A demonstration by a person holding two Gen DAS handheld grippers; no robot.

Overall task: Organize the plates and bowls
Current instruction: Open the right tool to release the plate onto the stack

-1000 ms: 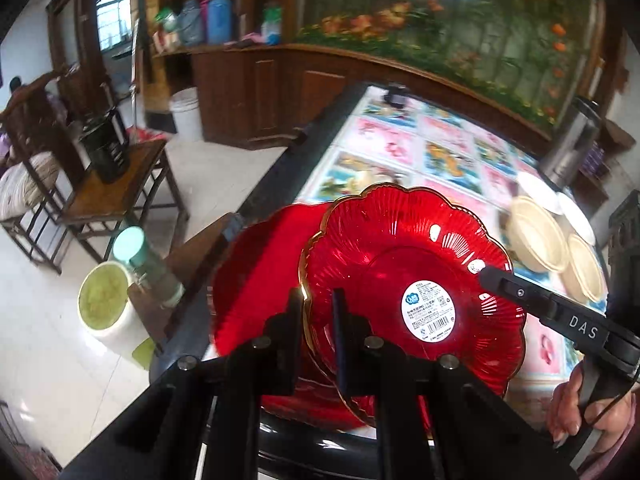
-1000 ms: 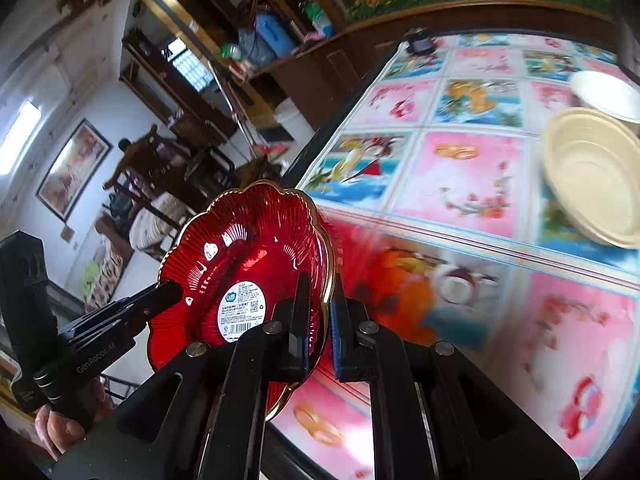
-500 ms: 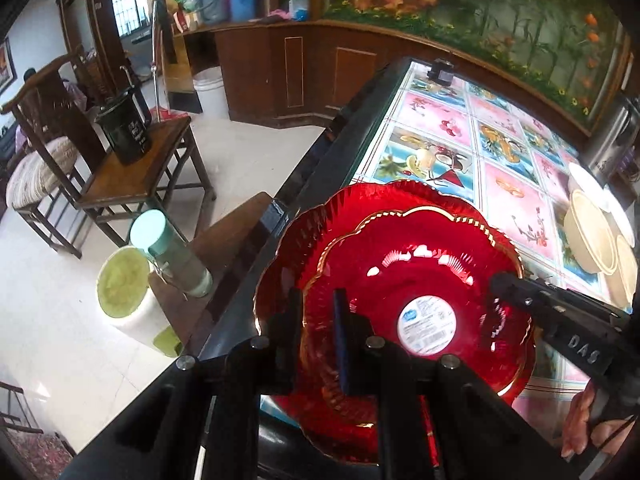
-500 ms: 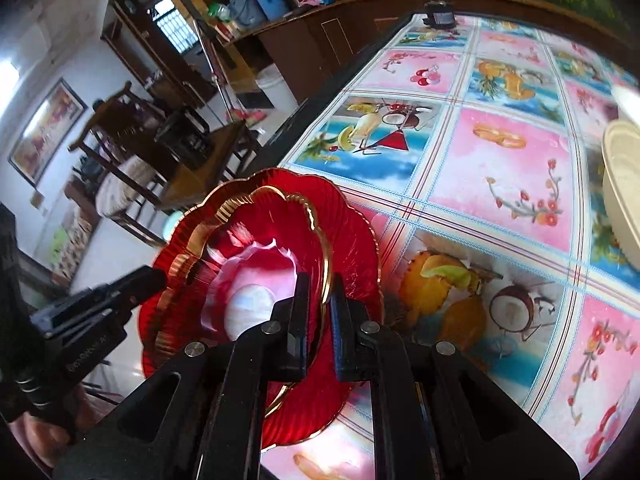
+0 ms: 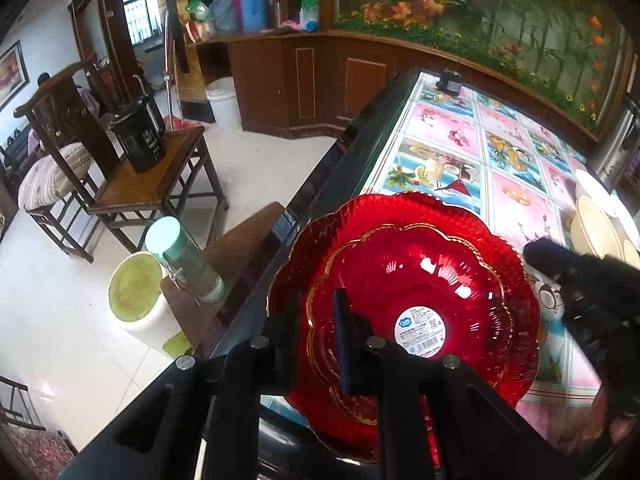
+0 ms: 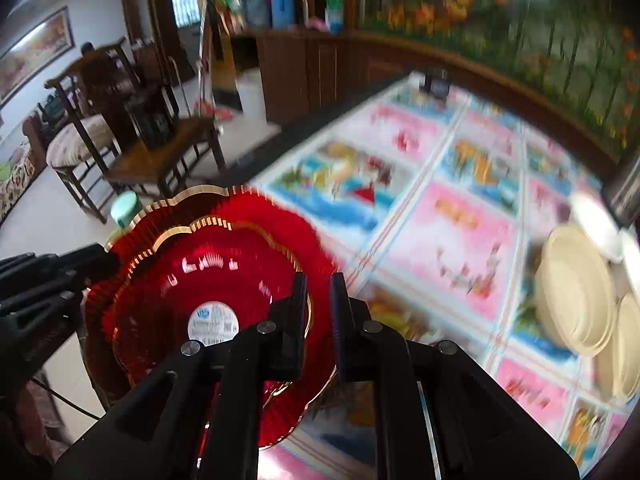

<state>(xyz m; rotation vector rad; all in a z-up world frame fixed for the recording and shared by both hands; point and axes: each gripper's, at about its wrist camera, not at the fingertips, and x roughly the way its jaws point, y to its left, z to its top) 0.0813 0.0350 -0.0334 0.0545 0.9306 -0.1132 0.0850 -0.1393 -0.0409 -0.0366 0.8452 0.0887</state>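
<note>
A small red scalloped plate point(image 5: 424, 276) with a gold rim and a white sticker lies nested in a larger red plate point(image 5: 400, 210) at the table's near left corner. My left gripper point(image 5: 318, 312) is shut on the small plate's left rim. From the opposite side, my right gripper point(image 6: 319, 300) is shut on that plate's right rim; its tip point(image 5: 536, 248) shows at the right of the left wrist view. In the blurred right wrist view the small plate point(image 6: 208, 280) sits inside the large one point(image 6: 256, 208), with the left gripper point(image 6: 108, 260) at the far rim.
Cream bowls point(image 5: 592, 232) point(image 6: 572, 288) stand at the right on the picture-tiled table point(image 5: 452, 140). A metal flask point(image 5: 616, 144) is behind them. Left of the table on the floor are a wooden stool with a black bucket point(image 5: 140, 144), a teal-capped bottle point(image 5: 176, 256) and a white tub point(image 5: 132, 292).
The small plate, carried by both grippers, has moved left over the large plate and come down into it. The right wrist view has rolled and swung; the left gripper has barely shifted.
</note>
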